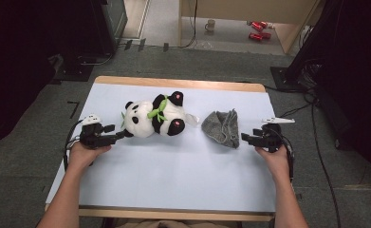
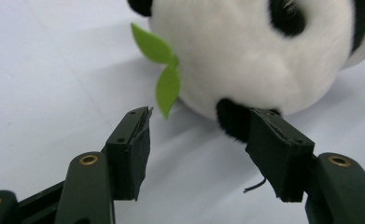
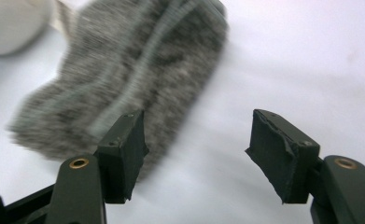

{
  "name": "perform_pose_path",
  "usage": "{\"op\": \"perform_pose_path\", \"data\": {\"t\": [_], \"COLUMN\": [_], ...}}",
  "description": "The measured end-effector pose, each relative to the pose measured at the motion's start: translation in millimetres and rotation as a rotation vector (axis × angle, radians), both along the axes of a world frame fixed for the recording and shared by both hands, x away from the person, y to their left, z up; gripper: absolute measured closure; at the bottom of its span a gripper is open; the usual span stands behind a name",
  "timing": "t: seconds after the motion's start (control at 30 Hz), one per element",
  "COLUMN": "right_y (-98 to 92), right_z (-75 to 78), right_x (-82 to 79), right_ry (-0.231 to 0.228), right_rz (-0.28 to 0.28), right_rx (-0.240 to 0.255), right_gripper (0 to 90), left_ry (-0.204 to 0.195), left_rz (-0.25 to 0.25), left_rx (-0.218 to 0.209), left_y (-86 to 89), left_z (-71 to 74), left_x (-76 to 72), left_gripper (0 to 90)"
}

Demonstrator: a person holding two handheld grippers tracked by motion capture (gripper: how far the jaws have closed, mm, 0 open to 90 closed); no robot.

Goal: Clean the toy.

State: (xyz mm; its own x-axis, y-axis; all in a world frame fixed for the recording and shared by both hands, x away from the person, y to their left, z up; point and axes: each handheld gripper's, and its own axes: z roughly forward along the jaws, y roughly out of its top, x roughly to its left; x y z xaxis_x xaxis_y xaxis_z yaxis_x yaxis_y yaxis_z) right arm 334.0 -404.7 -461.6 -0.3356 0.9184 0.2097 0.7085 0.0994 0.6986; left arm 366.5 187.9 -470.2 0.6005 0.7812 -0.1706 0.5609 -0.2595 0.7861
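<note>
Lying on its side just ahead of the left gripper's (image 1: 120, 135) spread, empty jaws, the plush panda (image 1: 154, 115) nearly touches one pad with its black ear, while the grey knit hat (image 1: 222, 127) sits just beyond the right gripper's (image 1: 244, 137) released jaws, both resting on the white table (image 1: 173, 175).

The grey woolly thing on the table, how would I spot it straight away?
Start at the pale blue table and find the panda plush lying near its far edge. Just right of the panda lies the grey knitted hat, crumpled flat in front of the right gripper. It is the one grey, ribbed item there.
</note>
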Motion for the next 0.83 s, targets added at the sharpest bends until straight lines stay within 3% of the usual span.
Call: {"op": "perform_pose_path", "data": {"t": [0.07, 0.2, 0.23, 0.37, 0.43, 0.6, 0.83], "right_y": [-1.9, 0.1, 3.5, 4.7, 4.1, 9.9, 8.2], "right_z": [-6.2, -13.8, -18.1, -23.0, -23.4, -27.5, -33.0], "right_x": [1.6, 5.7, 8.2, 11.0, 11.0, 8.1, 2.8], "right_ry": [0.007, 0.046, 0.058, 0.078, 0.074, 0.031, -0.017], "right_rz": [-0.016, -0.03, -0.025, -0.048, -0.055, -0.039, -0.036], "right_rx": [-0.014, -0.041, -0.086, -0.137, -0.138, -0.212, -0.18], "right_gripper": [36.5, 36.5, 36.5, 36.7, 36.8, 33.7, 27.9], "left_ry": [0.005, 0.017, 0.022, 0.025, 0.04, 0.063, 0.062], "left_rz": [-0.003, -0.002, 0.002, 0.016, 0.02, 0.022, 0.019], "left_rx": [0.045, 0.061, 0.074, 0.102, 0.117, 0.153, 0.146], "left_y": [0.6, 0.4, 0.9, 2.6, 3.2, 3.6, 4.2], "left_z": [-3.0, -6.6, -8.0, -11.1, -12.7, -16.7, -17.6], "left_x": [0.4, 1.1, 1.6, 2.4, 3.0, 3.6, 3.5], "left_gripper": [38.7, 38.1, 38.0, 38.0, 38.0, 38.0, 35.5]}}
